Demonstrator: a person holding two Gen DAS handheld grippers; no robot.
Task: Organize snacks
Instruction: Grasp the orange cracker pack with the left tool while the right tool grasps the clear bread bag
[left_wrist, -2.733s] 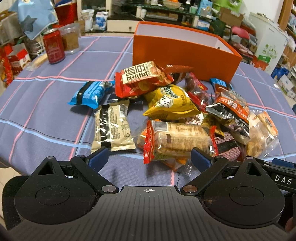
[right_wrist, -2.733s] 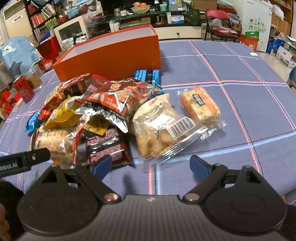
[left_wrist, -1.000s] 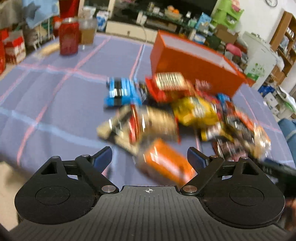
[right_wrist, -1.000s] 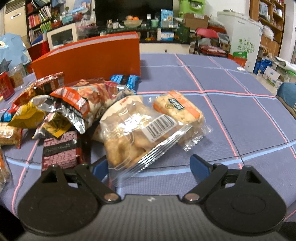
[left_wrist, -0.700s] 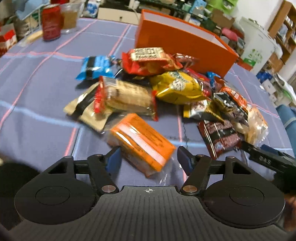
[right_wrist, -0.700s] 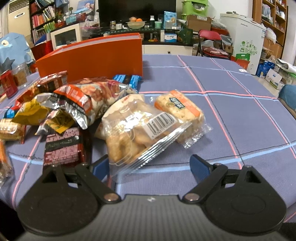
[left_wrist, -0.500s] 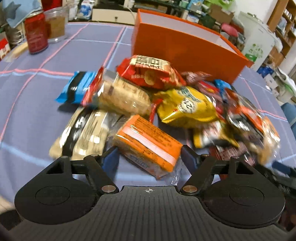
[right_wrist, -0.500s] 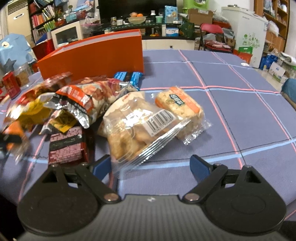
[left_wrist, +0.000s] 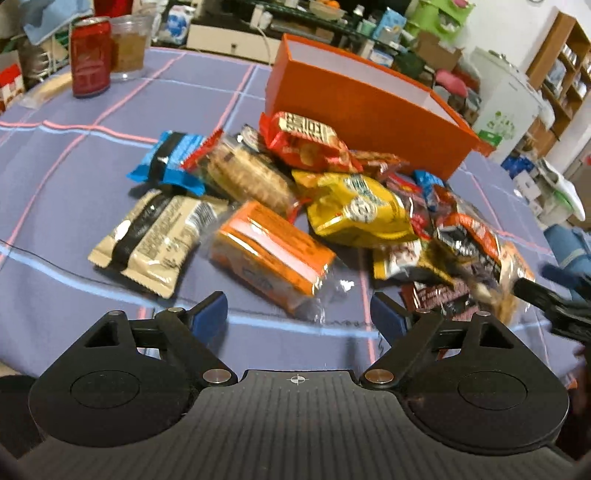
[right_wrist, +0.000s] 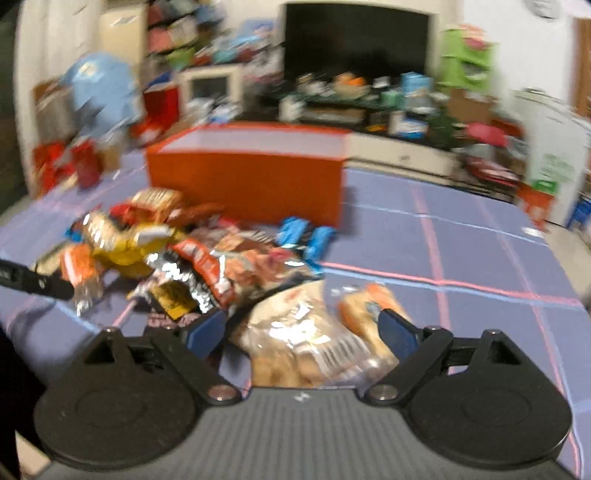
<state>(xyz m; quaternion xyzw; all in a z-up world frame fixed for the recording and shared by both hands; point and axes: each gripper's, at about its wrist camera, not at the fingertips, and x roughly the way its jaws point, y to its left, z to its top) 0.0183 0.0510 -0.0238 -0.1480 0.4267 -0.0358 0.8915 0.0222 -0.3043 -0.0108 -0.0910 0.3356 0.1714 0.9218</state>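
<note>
Left wrist view: my left gripper (left_wrist: 298, 312) hangs over the near edge of the snack pile, jaws apart and opening, with nothing pressed between the pads. The orange cracker pack (left_wrist: 271, 254) lies just ahead of the fingertips, flat on the tablecloth (left_wrist: 66, 155). Count here: one beige bar with a black band (left_wrist: 157, 238), one blue wafer pack (left_wrist: 168, 160), one round-biscuit sleeve (left_wrist: 245, 177), one red chip bag (left_wrist: 304, 140), one yellow bag (left_wrist: 356, 212), one silver-and-orange foil bag (left_wrist: 467, 240), one dark brown bar (left_wrist: 437, 297). One orange box (left_wrist: 364, 107) stands open behind the pile, nothing visible inside it. Far left: one red can (left_wrist: 90, 57) and one clear cup (left_wrist: 127, 48), side by side.

Right wrist view is motion-blurred. My right gripper (right_wrist: 301, 332) has its jaws closing, set wide around one clear bag of puffed snacks (right_wrist: 308, 343); whether the pads touch it yet I cannot tell. One small orange-label pack (right_wrist: 369, 308) sits just beside that bag, near the right finger. Two blue wrappers (right_wrist: 304, 234) lie close to the box front. The tip of my other gripper shows at the left edge.
</note>
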